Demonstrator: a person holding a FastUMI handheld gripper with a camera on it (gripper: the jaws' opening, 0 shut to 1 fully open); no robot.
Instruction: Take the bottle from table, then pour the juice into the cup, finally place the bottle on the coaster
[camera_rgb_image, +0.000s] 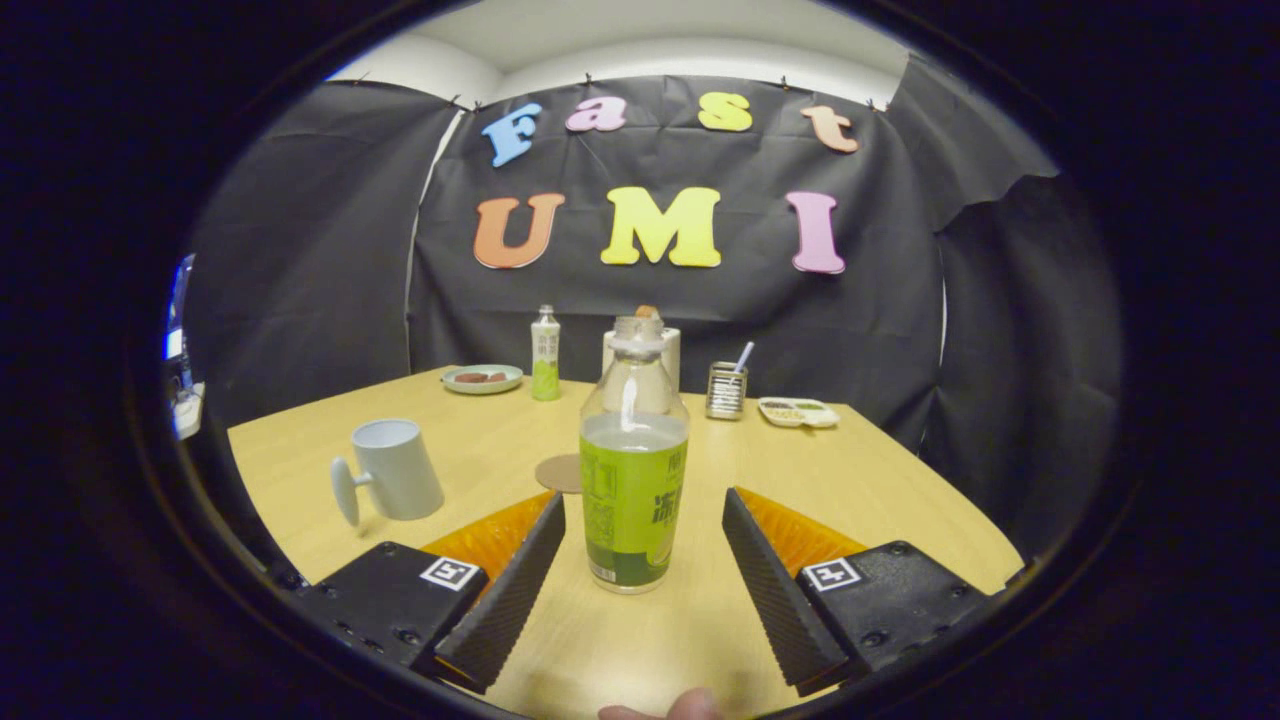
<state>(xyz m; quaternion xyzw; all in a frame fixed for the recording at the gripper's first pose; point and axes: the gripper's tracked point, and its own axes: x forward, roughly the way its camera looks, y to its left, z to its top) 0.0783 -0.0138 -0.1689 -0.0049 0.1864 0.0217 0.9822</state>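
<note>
We are holding the hand-held gripper (640, 520) spread wide, its fingers (515, 585) flanking the bottle (633, 455) without touching it. The bottle is standing upright on the table (880, 490) between them: clear plastic, uncapped, a green label round its lower half, pale juice filling it to just above the label. Just behind it a round coaster (560, 472) is lying flat. Left of that, a pale mug (392, 480) is sitting, nothing visible inside. Farther back, a small green-labelled bottle (545, 355), a plate (482, 378) holding something brown, a mesh holder (725, 390) and a shallow dish (797, 411) are lining the far edge
</note>
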